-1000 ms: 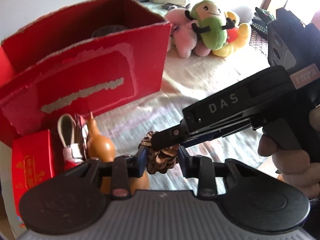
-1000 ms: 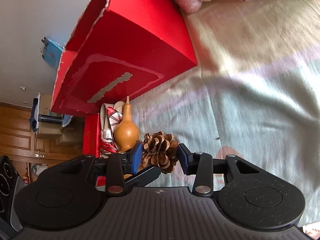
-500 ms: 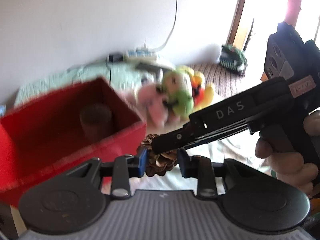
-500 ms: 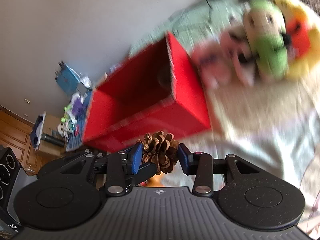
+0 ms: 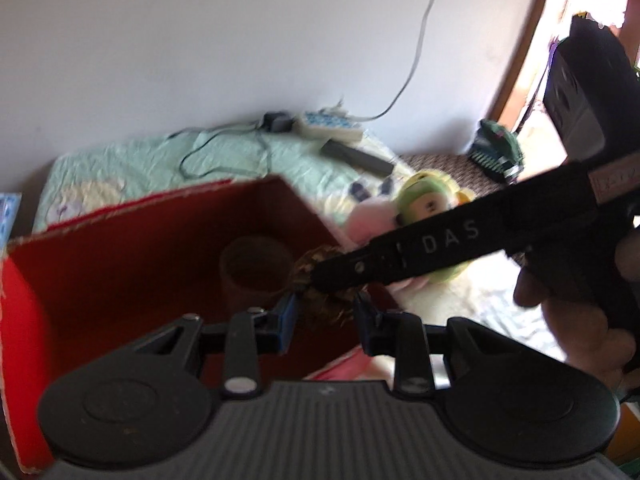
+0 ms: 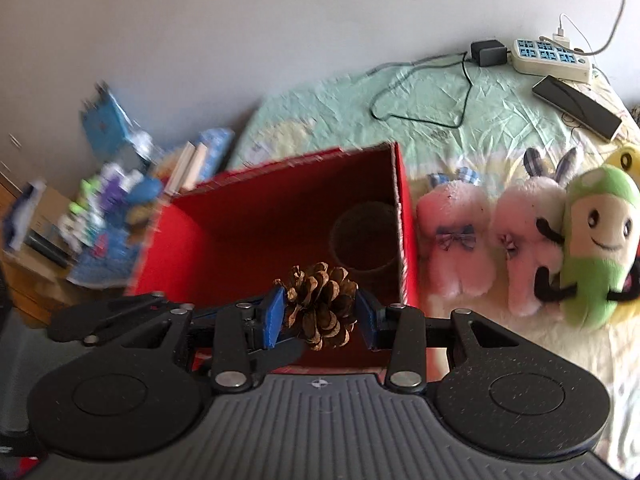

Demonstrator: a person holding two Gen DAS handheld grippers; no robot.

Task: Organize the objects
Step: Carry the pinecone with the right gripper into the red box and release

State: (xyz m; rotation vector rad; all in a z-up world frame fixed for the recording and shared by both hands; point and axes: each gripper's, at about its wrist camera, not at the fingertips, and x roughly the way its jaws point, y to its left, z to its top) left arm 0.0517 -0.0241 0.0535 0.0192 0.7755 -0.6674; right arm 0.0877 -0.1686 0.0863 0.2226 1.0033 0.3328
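Two grippers, one pine cone, box below

Judged mid-carry: sat in the placing step, with the drop into the red box (image 6: 260,232) not yet made. Flanked the cone with the left gripper (image 5: 326,322), pads either side; could not tell through the blur whether clamped or merely beside. Pinched the pine cone (image 6: 320,306) in the right gripper (image 6: 319,316), blue pads touching both flanks; hung above the box's near edge, left of the brown cylinder (image 6: 362,240) inside, well apart from the plush toys (image 6: 596,240) further right. Called next for a short advance over the opening, then a release of the pads. Looked dry, brown, scales flared open; likely light and brittle, apt to snag on a pad.
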